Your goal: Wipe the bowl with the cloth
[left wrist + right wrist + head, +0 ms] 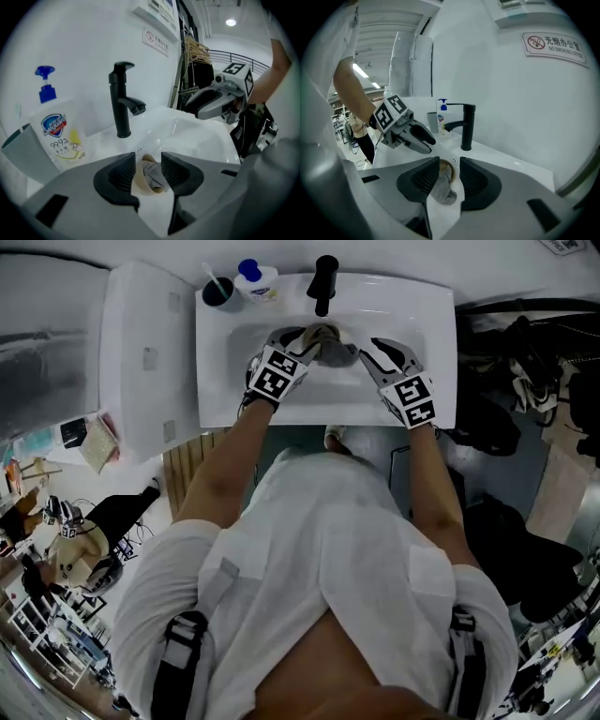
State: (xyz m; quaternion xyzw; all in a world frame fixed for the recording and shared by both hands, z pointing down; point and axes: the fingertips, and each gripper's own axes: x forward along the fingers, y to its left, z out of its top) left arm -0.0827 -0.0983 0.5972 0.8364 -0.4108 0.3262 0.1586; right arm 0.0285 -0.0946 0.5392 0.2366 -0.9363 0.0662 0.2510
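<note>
Both grippers were down over the white sink (216, 381), right in front of the black faucet (324, 282). And there was the tan bowl (140, 180), sitting in the basin just in front of the faucet's foot, with the grey cloth (443, 187) bunched in it and hanging over its rim. The left gripper (149, 161) pointed in from the faucet's left, jaws apart. Bowl and cloth showed in the gap between them, but neither pad pressed on anything. The right gripper (450, 168) sat to the faucet's right, angled in toward the same spot. Its jaws were parted too, the cloth framed between them with no pad closed on it. So nothing was gripped on either side. Just left of the faucet, on the sink's back ledge, stood a soap bottle (255, 282) with a blue pump, and further left of the faucet a dark cup (220, 292)
</note>
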